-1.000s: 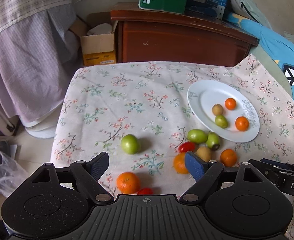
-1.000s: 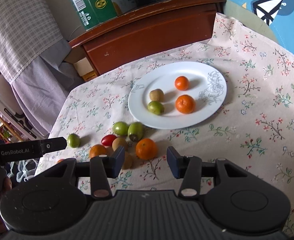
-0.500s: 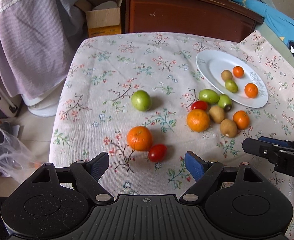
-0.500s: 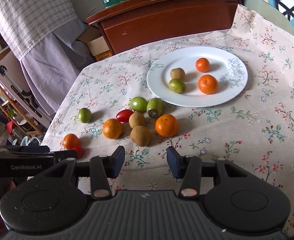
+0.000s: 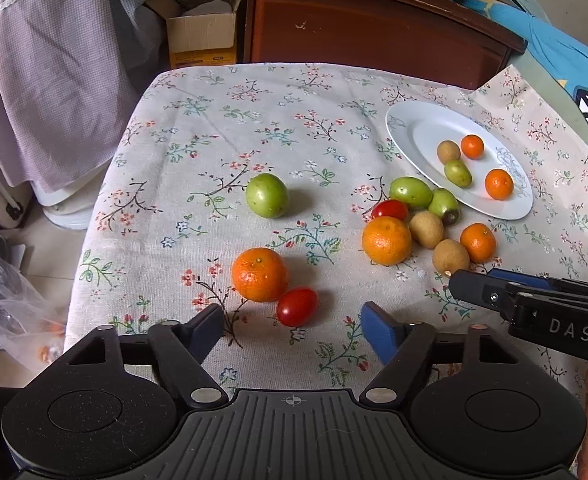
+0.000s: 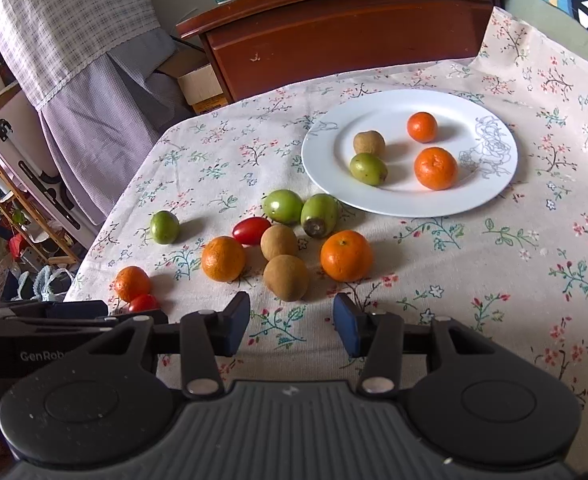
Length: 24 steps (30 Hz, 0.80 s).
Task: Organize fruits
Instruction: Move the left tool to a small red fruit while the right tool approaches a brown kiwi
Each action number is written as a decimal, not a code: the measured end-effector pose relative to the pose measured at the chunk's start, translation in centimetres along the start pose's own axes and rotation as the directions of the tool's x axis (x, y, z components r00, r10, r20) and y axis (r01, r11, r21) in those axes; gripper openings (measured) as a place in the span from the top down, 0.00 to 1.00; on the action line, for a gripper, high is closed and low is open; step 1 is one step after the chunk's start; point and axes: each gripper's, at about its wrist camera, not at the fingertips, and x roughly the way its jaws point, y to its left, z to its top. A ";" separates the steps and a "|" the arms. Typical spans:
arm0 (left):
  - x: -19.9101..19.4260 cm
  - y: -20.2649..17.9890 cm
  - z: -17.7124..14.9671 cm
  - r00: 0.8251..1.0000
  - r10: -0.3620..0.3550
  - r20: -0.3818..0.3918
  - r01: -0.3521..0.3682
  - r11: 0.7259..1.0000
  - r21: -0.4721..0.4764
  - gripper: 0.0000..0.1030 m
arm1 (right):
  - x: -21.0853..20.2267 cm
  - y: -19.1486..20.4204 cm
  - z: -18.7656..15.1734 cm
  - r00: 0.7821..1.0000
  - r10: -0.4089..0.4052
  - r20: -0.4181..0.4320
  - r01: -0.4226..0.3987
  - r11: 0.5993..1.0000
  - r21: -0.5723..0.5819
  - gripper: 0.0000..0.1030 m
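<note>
Left wrist view: the floral tablecloth (image 5: 254, 120) fills the scene ahead of the left gripper (image 5: 294, 326), whose jaws are closing with nothing between the pads. Well beyond the jaws and off to their right lies the white plate (image 5: 409, 136), holding two small oranges, a brown fruit and a green one. Just ahead of the jaws sits an orange (image 5: 259, 274), and a red cherry tomato (image 5: 297, 306) touches it, nearest the gap.

From the right wrist view, the right gripper (image 6: 292, 320) stands partly open and empty, touching no fruit. Just ahead of its gap lies a brown fruit (image 6: 286, 277), with another orange (image 6: 346, 255) ahead of the right pad and the plate (image 6: 493, 184) farther on.
</note>
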 end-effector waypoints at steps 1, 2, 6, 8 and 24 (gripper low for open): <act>0.1 0.0 0.0 1.000 -0.001 0.001 0.001 1.000 -0.004 0.35 | 0.1 0.0 0.0 1.000 0.003 0.000 -0.003 1.000 0.003 0.56; 0.1 0.1 0.0 1.000 -0.001 0.006 0.001 1.000 -0.010 0.36 | 0.2 0.0 0.1 1.000 0.005 0.002 -0.005 1.000 0.003 0.56; 0.2 0.1 0.1 1.000 -0.003 0.016 0.003 1.000 -0.020 0.37 | 0.7 0.2 0.2 1.000 -0.003 0.006 0.003 1.000 -0.005 0.56; 0.3 -0.1 0.1 1.000 0.002 0.019 -0.002 1.000 -0.012 0.37 | 0.9 0.2 0.3 1.000 -0.006 0.008 0.006 1.000 -0.004 0.56; -0.1 -0.5 -0.2 1.000 0.015 0.023 -0.015 1.000 0.001 0.62 | 1.6 0.8 0.4 0.999 -0.022 0.025 0.023 0.999 -0.045 0.73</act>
